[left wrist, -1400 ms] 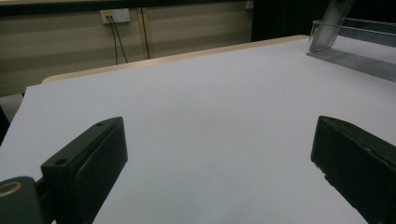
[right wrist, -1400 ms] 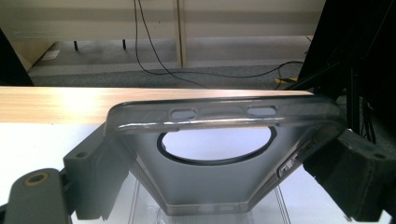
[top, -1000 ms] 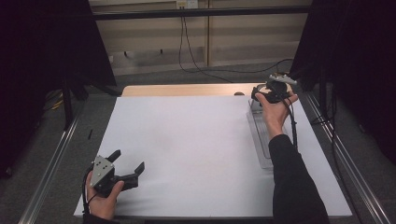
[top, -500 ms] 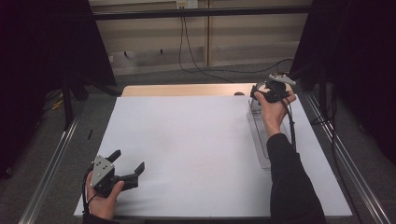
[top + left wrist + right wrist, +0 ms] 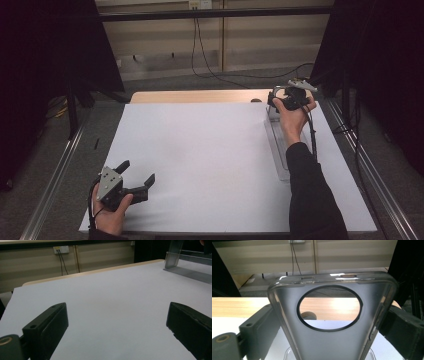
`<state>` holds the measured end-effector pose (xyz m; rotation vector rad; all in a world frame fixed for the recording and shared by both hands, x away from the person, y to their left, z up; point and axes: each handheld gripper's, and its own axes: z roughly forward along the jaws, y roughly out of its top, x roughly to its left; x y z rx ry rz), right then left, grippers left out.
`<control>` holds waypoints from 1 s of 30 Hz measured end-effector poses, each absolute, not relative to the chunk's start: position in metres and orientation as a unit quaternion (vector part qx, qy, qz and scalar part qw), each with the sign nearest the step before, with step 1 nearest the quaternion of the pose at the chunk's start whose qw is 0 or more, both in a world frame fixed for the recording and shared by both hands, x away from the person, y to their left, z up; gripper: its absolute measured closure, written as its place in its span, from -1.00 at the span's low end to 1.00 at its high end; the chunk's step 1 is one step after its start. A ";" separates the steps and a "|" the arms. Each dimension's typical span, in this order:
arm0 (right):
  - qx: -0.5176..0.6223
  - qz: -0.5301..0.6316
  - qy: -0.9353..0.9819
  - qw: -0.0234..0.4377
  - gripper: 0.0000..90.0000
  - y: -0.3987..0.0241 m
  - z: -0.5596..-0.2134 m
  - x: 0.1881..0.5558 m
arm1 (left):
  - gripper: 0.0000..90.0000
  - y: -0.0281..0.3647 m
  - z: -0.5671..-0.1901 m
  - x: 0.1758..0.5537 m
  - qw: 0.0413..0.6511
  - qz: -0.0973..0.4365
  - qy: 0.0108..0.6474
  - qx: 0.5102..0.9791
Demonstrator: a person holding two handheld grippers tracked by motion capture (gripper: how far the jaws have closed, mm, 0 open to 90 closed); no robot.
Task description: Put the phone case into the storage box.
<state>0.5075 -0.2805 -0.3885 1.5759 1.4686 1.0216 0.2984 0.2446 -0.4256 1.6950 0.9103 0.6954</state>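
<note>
Clear plastic phone case (image 5: 332,340) sits clamped in the right tongs (image 5: 281,100) at the desk's far right corner — lifted, probably for repositioning; left tongs (image 5: 136,175) (near-left corner) gape empty.

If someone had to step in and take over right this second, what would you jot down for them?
Right gripper: at the table's far right corner, jaws shut on the sides of a clear phone case with a round camera hole, held tilted up off the table.
Left gripper: open, holding nothing, low over the white table at the near left.
A clear stand lies along the right side, under the right arm.
Done: the case is gripped and lifted.
Left: probably to carry it and set it down; where is not evident.
</note>
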 end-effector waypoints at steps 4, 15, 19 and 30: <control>0.613 0.407 0.571 0.365 -0.94 -0.283 -0.388 0.508 | -0.92 0.245 -0.426 0.298 0.521 0.290 0.380 0.707; 0.593 0.452 0.568 0.349 -1.00 -0.289 -0.385 0.507 | -0.91 0.244 -0.426 0.298 0.519 0.290 0.376 0.710; 0.594 0.457 0.564 0.347 -1.00 -0.291 -0.384 0.507 | -0.91 0.244 -0.426 0.298 0.520 0.291 0.379 0.708; 0.578 0.486 0.560 0.340 -1.00 -0.297 -0.380 0.507 | -0.91 0.244 -0.426 0.299 0.519 0.290 0.380 0.709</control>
